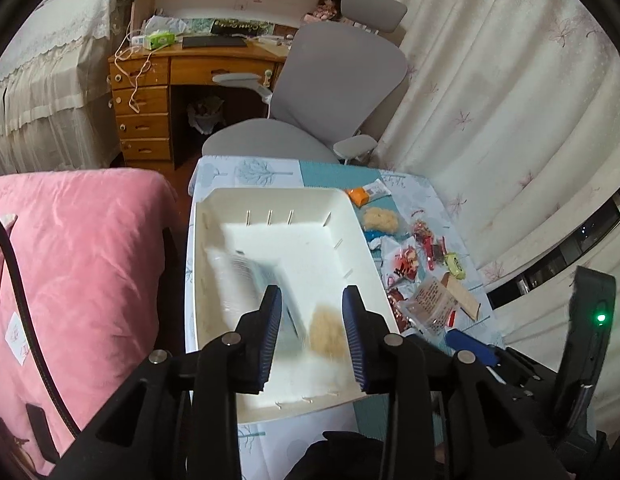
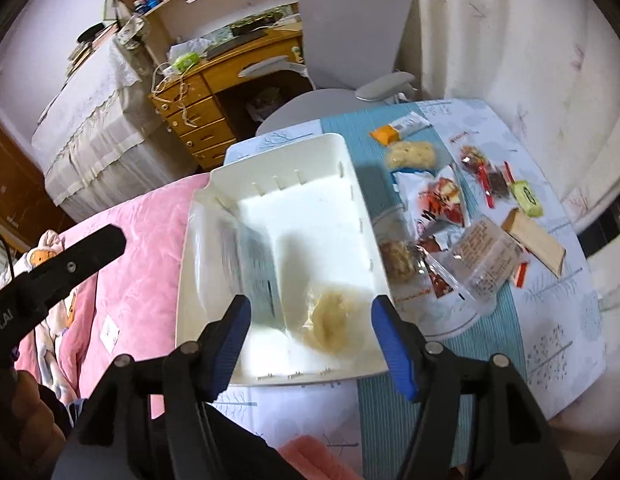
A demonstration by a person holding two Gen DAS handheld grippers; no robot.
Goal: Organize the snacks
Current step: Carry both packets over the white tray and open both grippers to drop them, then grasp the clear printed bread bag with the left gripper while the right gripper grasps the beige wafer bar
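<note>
A pale bun (image 1: 328,330) and a clear packet (image 1: 245,276) lie in the white bin (image 1: 277,200), below and between the spread jaws of both the left gripper (image 1: 312,330) and right gripper (image 2: 310,340), held by neither; more snacks (image 2: 450,200) lie beside it

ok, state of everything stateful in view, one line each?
left tongs: open, nothing gripped, above the bin
right tongs: open, nothing gripped, above the bin
white bin: on the table, no lid, two items inside
pale noodle-like snack: in the bin, near corner
clear flat packet: in the bin, blurred
loose snacks: on the tablecloth, outside the bin
desk drawers: shut
</note>
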